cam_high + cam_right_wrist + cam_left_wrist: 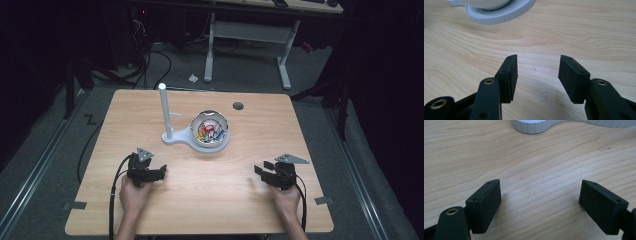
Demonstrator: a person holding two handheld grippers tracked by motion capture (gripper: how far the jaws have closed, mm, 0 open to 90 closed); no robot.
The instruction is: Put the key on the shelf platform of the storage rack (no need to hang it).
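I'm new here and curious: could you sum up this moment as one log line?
left tongs: open, empty, on table | right tongs: open, empty | bowl: colourful bits inside, on white stand | contact: none

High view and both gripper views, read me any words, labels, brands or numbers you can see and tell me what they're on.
None can be read.
Bowl: the colourful bits inside are too small and blurred to show any print.
White stand, wooden table, left gripper, right gripper: no lettering visible.

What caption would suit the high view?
Two hands rest open grippers on a wooden table before a bowl of colourful bits.
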